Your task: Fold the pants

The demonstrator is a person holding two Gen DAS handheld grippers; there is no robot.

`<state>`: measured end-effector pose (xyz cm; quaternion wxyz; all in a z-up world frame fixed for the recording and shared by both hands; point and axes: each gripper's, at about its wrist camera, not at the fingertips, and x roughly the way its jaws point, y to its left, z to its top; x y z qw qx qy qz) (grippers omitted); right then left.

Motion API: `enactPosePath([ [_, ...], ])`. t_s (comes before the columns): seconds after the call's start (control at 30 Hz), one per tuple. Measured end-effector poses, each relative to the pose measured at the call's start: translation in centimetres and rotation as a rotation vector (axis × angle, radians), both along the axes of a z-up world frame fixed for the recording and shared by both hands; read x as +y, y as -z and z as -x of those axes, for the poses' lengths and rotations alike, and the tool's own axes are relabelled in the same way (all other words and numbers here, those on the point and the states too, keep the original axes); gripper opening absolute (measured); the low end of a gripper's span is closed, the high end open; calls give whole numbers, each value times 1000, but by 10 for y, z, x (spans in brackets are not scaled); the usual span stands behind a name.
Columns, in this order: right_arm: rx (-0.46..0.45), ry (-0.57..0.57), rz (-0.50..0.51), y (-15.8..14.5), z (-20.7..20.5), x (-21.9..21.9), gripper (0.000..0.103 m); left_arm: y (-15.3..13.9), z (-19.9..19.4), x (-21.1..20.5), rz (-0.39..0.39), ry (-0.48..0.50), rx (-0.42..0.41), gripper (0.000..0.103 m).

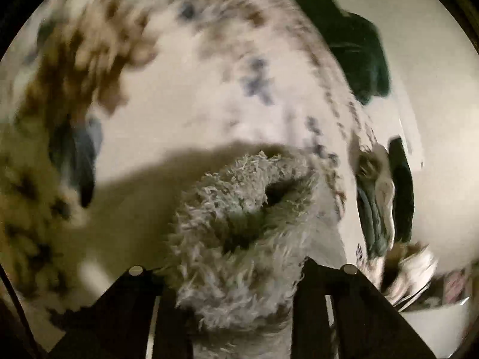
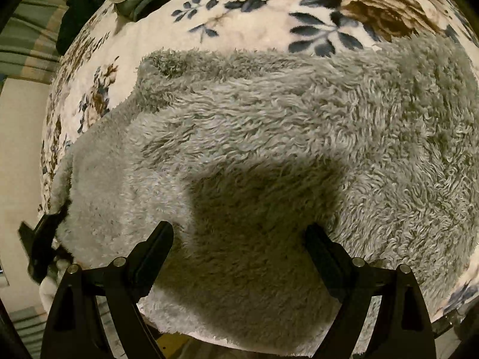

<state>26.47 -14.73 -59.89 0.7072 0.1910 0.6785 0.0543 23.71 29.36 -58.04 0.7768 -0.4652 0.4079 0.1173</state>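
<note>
Between the left tongs (image 1: 239,296), fleece pants (image 1: 239,209) bunch; surroundings blurred.

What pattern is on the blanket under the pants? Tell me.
Cream blanket with dark blue leaves and brown flowers, a floral print; sharpest in the right wrist view.

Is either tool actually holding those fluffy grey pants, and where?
The left tool pinches a bunched end of the pants; the right tool is open, holding nothing.

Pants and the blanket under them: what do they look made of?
Pants: grey, seemingly thick shaggy fleece or sherpa; long curly matte pile stands out everywhere.
Blanket: cream, probably plush fleece with a printed brown and blue floral pattern; short soft nap, slight sheen.
</note>
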Motion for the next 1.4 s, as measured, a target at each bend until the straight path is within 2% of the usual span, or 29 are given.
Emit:
enactPosePath([
  [0.1, -8, 10, -21, 1, -1, -1, 91, -39, 7, -19, -102, 30, -33, 19],
  [0.13, -10, 12, -27, 0, 1, -6, 91, -59, 8, -29, -134, 53, -68, 19],
  [0.2, -11, 11, -42, 0, 2, -10, 91, -83, 11, -45, -173, 81, -96, 19],
  [0.3, -15, 17, -82, 0, 2, -18, 91, -126, 10, -83, -179, 167, -178, 19],
  [0.37, -13, 36, -112, -4, 5, -29, 91, -154, 5, -128, -164, 279, -229, 19],
  [0.47, -22, 84, -135, -18, 13, -56, 91, -169, 0, -211, -137, 478, -265, 19],
  [0.53, -34, 118, -124, -29, 24, -82, 91, -158, -4, -264, -109, 591, -252, 19],
  [0.6, -42, 148, -96, -39, 34, -112, 91, -137, -5, -317, -98, 692, -205, 19],
  [0.63, -45, 162, -76, -44, 40, -132, 91, -122, -5, -347, -128, 745, -179, 19],
  [0.7, -42, 172, -38, -48, 47, -157, 91, -100, -4, -380, -173, 809, -132, 19],
  [0.77, -39, 190, -5, -50, 54, -185, 91, -73, -5, -411, -262, 870, -75, 19],
  [0.87, -32, 228, 22, -50, 61, -221, 91, -48, -4, -434, -314, 911, -11, 19],
  [1.03, -33, 260, 36, -46, 74, -257, 91, -35, 1, -456, -369, 918, 35, 20],
  [1.1, -38, 268, 36, -47, 78, -263, 91, -37, 8, -462, -381, 905, 51, 24],
  [1.17, -42, 273, 36, -50, 80, -267, 91, -41, 5, -468, -396, 894, 118, 40],
  [1.2, -43, 273, 38, -51, 81, -269, 91, -44, 5, -470, -397, 894, 141, 43],
  [1.23, -46, 270, 41, -54, 81, -269, 91, -50, 5, -471, -409, 894, 157, 53],
  [1.27, -51, 262, 41, -57, 81, -270, 91, -57, 5, -472, -432, 896, 170, 74],
  [1.33, -57, 249, 48, -63, 78, -268, 91, -78, 8, -465, -426, 881, 167, 96],
  [1.4, -68, 230, 43, -71, 77, -265, 91, -102, 14, -453, -412, 857, 139, 96],
])
